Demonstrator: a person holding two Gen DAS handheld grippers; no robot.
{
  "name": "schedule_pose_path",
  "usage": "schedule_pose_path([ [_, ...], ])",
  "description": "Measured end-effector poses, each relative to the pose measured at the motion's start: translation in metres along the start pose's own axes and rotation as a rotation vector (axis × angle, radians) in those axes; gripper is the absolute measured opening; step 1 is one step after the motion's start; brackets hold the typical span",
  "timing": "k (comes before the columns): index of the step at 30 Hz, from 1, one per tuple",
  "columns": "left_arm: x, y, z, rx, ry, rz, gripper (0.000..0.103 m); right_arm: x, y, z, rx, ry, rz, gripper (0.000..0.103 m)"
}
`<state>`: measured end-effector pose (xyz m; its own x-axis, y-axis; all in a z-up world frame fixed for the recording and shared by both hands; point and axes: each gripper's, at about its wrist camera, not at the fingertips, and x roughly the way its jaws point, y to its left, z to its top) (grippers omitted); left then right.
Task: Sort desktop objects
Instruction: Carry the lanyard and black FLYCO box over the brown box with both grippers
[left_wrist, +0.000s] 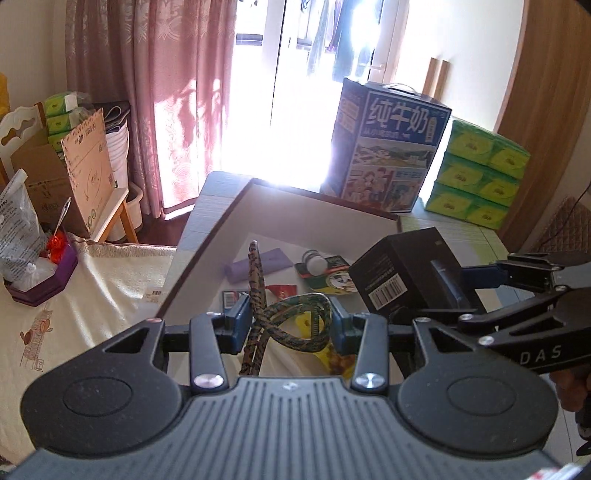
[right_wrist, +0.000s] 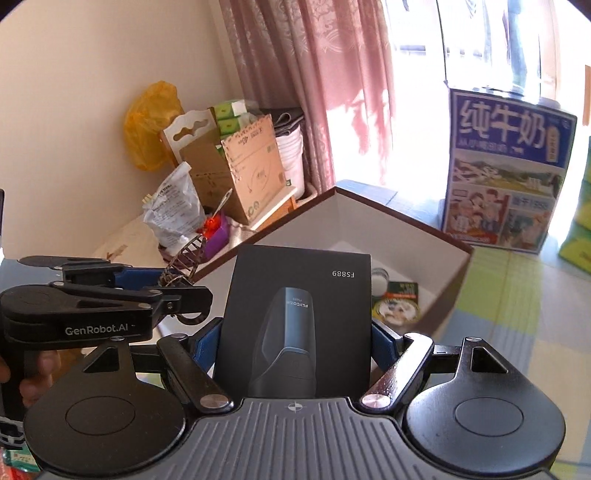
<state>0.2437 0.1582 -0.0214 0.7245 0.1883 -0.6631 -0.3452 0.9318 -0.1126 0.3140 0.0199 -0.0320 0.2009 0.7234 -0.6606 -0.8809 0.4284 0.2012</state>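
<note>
Patterned cord (left_wrist: 291, 325) is pinched in the left gripper (left_wrist: 286, 323) above the box's (left_wrist: 221, 218) near edge; the right gripper (right_wrist: 295, 339) clamps a black carton (right_wrist: 299, 317). Several items already lie inside; these two seem still to drop.

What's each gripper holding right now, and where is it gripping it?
Left gripper: a looped patterned cord, pinched across the loop. Right gripper: a black FS889 box, jaws on its two side faces.
</note>
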Motion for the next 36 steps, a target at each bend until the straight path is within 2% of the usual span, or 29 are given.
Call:
schedule_pose_path([
  [5,0.032,0.02,0.012,0.002,0.032,-0.029,0.037,0.039,-0.006,0.014,-0.011,0.021,-0.046,0.077],
  [13,0.097,0.03,0.023,0.082,0.094,-0.068,0.037,0.091,-0.032,0.026,-0.073,0.064,-0.131,0.077],
  [21,0.155,0.035,0.03,0.139,0.17,-0.089,0.037,0.126,-0.05,0.026,-0.175,0.092,-0.13,0.076],
  [31,0.189,0.041,0.038,0.141,0.214,-0.099,0.037,0.148,-0.067,0.023,-0.225,0.059,-0.131,0.076],
  [36,0.198,0.035,0.035,0.152,0.228,-0.111,0.038,0.15,-0.076,0.02,-0.212,0.08,-0.135,0.078],
])
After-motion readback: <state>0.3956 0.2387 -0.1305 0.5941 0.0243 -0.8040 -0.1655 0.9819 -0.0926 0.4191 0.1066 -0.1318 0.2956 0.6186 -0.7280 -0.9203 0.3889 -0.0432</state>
